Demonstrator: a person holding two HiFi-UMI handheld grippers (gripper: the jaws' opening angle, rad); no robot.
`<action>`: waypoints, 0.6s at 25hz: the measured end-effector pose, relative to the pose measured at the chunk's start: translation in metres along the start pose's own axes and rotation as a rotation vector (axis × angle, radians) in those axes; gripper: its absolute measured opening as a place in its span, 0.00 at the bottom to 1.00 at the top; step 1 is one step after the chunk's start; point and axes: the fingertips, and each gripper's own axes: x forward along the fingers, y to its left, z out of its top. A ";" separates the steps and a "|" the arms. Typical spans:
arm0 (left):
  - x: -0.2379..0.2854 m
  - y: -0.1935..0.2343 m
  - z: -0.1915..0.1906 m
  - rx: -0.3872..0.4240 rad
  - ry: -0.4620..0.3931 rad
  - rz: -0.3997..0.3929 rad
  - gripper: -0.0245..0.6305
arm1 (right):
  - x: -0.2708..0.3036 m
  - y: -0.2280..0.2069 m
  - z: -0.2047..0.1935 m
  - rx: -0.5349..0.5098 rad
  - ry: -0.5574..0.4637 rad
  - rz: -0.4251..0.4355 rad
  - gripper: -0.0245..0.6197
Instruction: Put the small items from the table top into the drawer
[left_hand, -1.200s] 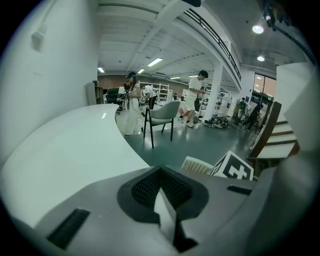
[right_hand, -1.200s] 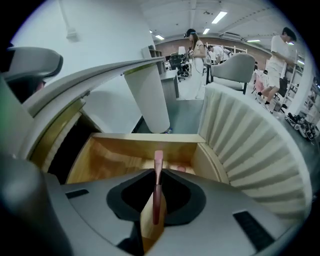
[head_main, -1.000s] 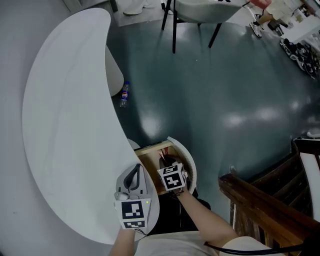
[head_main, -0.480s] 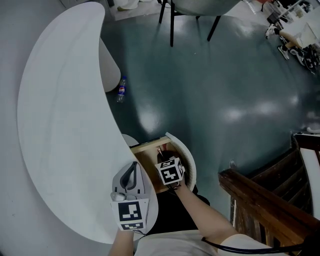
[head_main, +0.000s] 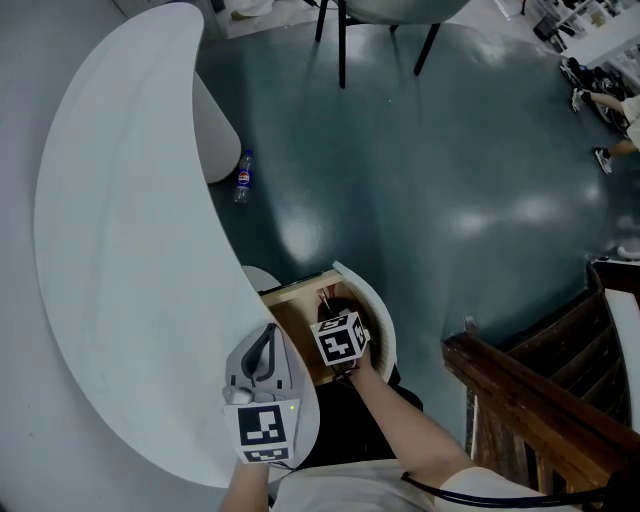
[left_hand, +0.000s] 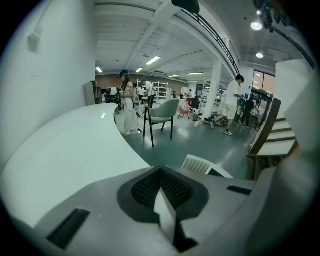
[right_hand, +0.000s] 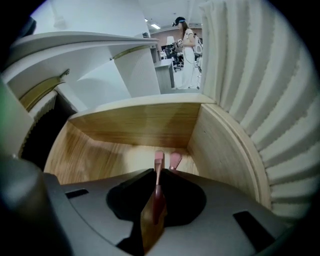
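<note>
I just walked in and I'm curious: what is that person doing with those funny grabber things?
A person is putting small things into a wooden drawer beside the white table. The right gripper reaches down into the open drawer, its jaws shut on a thin pink item that points at the drawer floor. The left gripper sits at the table's edge with its jaws together, holding nothing.

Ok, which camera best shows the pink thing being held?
Right gripper view: the pink thing sits clamped between the jaws, inside the drawer. Head view hides it behind the cube; left gripper view misses it.
</note>
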 end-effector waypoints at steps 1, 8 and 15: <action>0.000 0.000 0.000 0.001 0.001 -0.001 0.07 | 0.000 -0.001 -0.001 0.000 0.002 -0.004 0.14; 0.000 0.000 0.000 0.003 0.004 -0.003 0.07 | 0.001 -0.005 -0.002 0.008 0.013 -0.023 0.14; 0.000 0.000 0.001 -0.006 -0.001 -0.006 0.07 | 0.001 -0.005 -0.003 0.005 0.015 -0.030 0.14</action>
